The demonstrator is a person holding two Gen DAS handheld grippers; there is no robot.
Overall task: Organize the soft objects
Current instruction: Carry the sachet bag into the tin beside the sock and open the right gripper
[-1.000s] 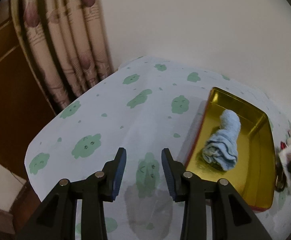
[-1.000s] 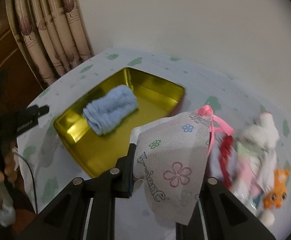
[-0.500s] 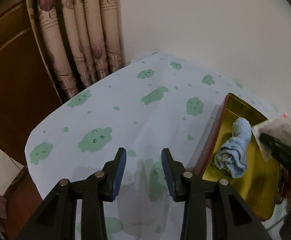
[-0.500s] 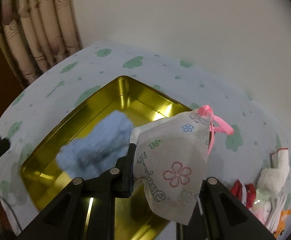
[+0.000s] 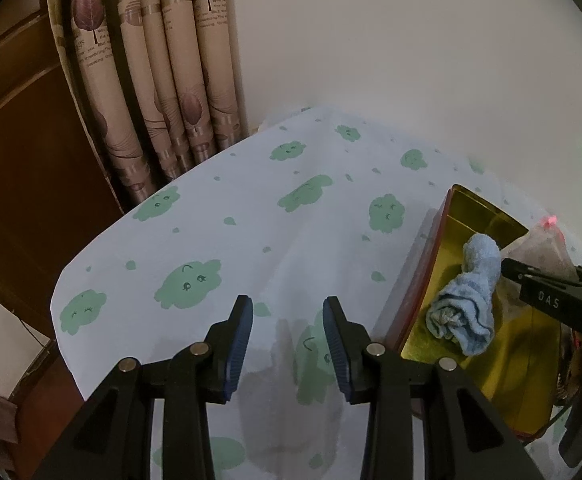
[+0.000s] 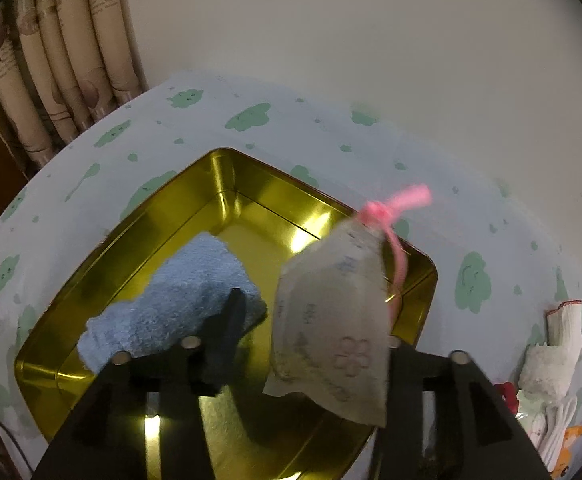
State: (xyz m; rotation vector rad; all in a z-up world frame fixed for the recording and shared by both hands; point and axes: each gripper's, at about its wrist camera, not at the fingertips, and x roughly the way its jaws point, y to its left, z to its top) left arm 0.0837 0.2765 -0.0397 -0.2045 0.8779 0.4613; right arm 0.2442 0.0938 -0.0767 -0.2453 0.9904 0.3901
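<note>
Gold metal tray (image 6: 103, 280) is holding a rolled blue towel (image 6: 179, 304); right gripper (image 6: 311, 344) is opening over it, the white flower-printed pouch (image 6: 331, 320) between its jaws; left gripper (image 5: 287, 340) is hovering apart, empty.

From my right wrist view, the sachet (image 6: 331, 320) is motion-blurred; its print is unreadable, and it hides the far finger of the opening right gripper (image 6: 311, 328). The pile of soft items (image 6: 547, 380) is cut off at the frame's right edge. The gold tin (image 5: 531, 380) runs behind dark hardware in my left view.
</note>
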